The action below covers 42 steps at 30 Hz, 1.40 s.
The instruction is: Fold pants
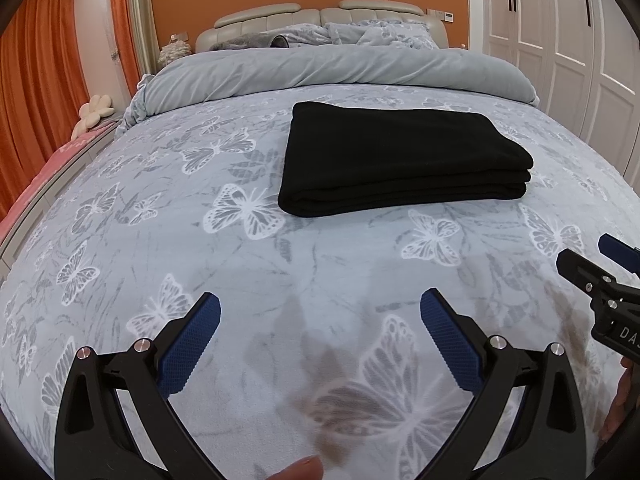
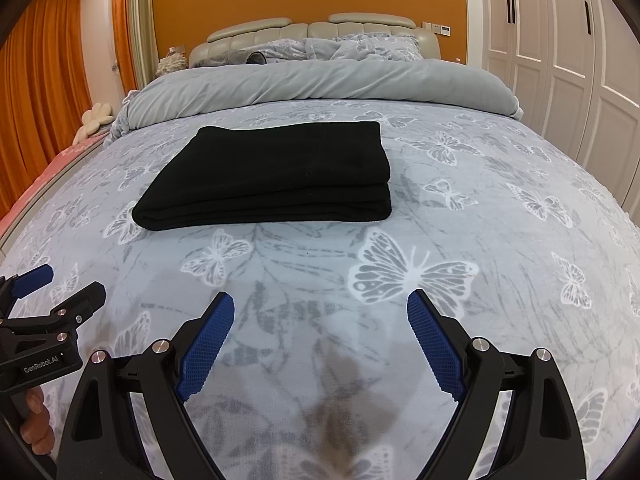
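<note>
The black pants lie folded in a neat rectangular stack on the butterfly-print bedspread; they also show in the right wrist view. My left gripper is open and empty, held above the bedspread well short of the pants. My right gripper is open and empty too, also short of the pants. The right gripper shows at the right edge of the left wrist view, and the left gripper shows at the left edge of the right wrist view.
A rolled grey duvet lies across the bed behind the pants, with pillows and a padded headboard beyond. Orange curtains hang on the left. White wardrobe doors stand on the right.
</note>
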Tool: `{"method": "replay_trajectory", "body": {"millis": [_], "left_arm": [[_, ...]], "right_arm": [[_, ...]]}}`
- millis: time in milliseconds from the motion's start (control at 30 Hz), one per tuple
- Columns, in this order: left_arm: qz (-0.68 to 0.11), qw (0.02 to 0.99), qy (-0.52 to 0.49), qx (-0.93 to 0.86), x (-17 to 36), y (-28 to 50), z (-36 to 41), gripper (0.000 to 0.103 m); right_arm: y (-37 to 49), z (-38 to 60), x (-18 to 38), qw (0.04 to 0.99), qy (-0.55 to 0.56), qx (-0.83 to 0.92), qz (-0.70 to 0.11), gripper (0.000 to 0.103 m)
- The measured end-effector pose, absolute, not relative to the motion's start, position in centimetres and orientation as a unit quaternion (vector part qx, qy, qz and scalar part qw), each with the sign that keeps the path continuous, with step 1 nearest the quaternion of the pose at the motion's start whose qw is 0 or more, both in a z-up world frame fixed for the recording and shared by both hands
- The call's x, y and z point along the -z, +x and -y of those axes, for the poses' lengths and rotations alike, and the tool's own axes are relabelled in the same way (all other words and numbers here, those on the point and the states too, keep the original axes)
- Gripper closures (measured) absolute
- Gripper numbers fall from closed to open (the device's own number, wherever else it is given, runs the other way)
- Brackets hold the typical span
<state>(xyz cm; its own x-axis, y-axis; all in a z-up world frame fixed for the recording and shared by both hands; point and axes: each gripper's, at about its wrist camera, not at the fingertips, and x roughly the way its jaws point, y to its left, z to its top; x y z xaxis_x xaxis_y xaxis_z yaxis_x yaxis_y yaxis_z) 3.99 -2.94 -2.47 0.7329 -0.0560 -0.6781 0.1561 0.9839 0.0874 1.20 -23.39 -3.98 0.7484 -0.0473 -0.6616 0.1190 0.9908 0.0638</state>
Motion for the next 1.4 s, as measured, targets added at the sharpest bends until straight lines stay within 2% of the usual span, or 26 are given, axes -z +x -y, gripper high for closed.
{"method": "replay_trajectory", "body": {"millis": [933,1167,1400], "left_arm": [[-0.372,0.924,0.057,0.066,2.77,4.44,2.87,0.005],[-0.349,0.935,0.041,0.048,2.51,4.18,2.41,0.005],[-0.382,0.919,0.050,0.082,2.77,4.40,2.53,0.005]], "right_arm": [[1.23,23.71,4.21,0.934,0.048,0.038,-0.351,0.017],[1.16,23.76,4.27,0.934,0.045,0.038,-0.352,0.017],[0.32,24.25,4.15,0.936,0.043,0.042,-0.348,0.017]]}}
